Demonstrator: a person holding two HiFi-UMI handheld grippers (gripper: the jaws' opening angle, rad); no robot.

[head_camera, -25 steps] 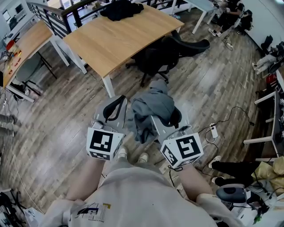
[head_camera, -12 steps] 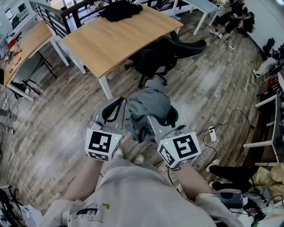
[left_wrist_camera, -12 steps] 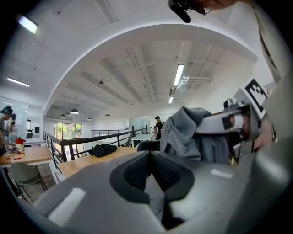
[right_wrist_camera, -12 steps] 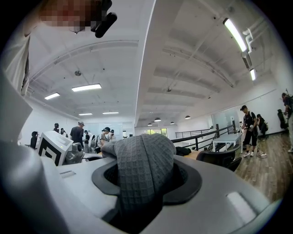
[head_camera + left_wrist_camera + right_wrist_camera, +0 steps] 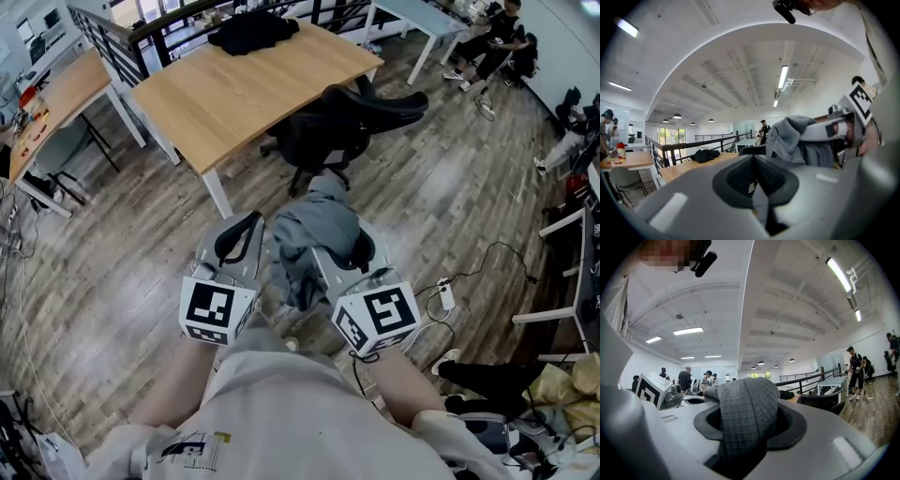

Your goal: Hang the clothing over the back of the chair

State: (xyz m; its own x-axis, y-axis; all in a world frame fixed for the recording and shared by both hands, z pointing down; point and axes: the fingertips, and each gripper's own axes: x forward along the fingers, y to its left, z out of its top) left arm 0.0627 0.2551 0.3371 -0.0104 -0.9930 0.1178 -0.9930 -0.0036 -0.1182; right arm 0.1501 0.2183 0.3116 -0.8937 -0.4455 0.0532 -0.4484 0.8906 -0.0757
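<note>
Looks like the carry step to me: the grey waffle-knit garment (image 5: pixel 314 225) sits bunched in the right gripper (image 5: pixel 349 251), which is clamped tight on it, well short of the black padded office chair (image 5: pixel 342 122). The left gripper (image 5: pixel 234 244) has its jaws pressed together, nothing obvious between them. Next it needs lifting above the chair's curved backrest (image 5: pixel 389 98) and spreading out, since soft, limp knit probably slumps.
</note>
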